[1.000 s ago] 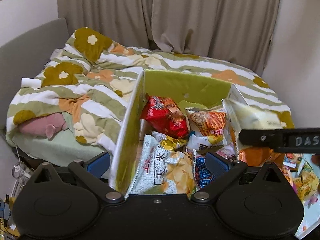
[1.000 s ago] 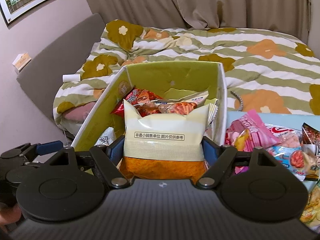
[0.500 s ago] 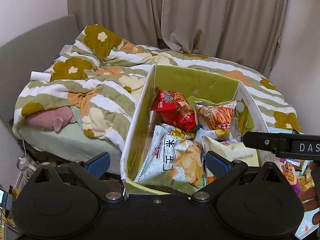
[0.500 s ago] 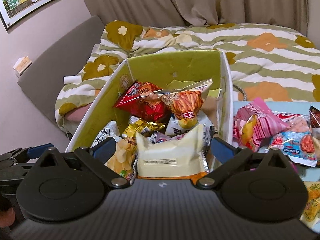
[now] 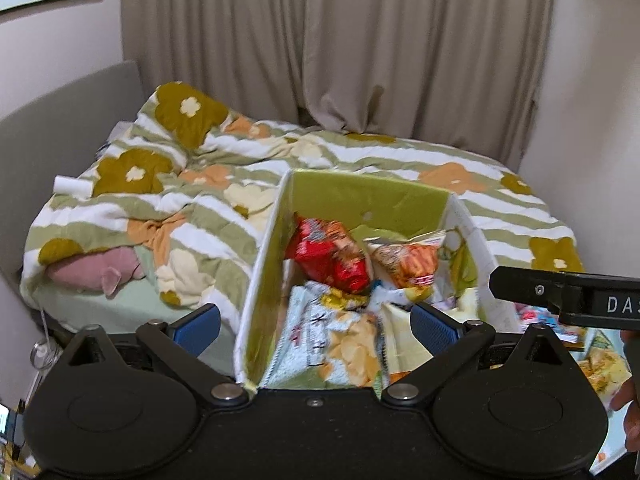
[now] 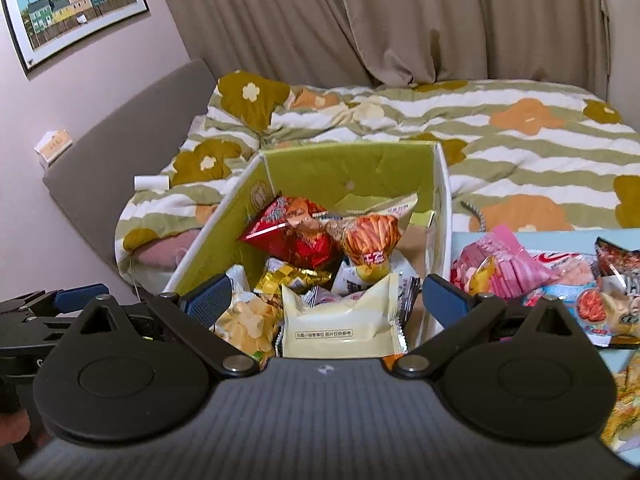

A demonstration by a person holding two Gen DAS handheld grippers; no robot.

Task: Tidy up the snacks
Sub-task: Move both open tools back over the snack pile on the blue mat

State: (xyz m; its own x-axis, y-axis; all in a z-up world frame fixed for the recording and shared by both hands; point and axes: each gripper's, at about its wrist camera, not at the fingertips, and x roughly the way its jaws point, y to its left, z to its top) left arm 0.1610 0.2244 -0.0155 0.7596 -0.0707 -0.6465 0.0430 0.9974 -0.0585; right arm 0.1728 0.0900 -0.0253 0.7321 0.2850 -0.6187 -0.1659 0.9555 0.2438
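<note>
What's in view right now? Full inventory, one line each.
box: 1, white outside, green inside, in front of the bed
cream packet: 1, cream with an orange base, nearest end of the box, lying free
red bag: 1, red, far part of the box
orange stick-snack bag: 1, beside the red bag
chip bag: 1, pale with yellow chips, near left in the box
gold packet: 1, mid box
pink bag: 1, on the blue surface right of the box
duvet: 1, green and white stripes with flowers, on the bed
curtains: beige, behind the bed
framed picture: 1, on the wall
left hand-held gripper: open, over the box
right hand-held gripper: open, nothing gripped
</note>
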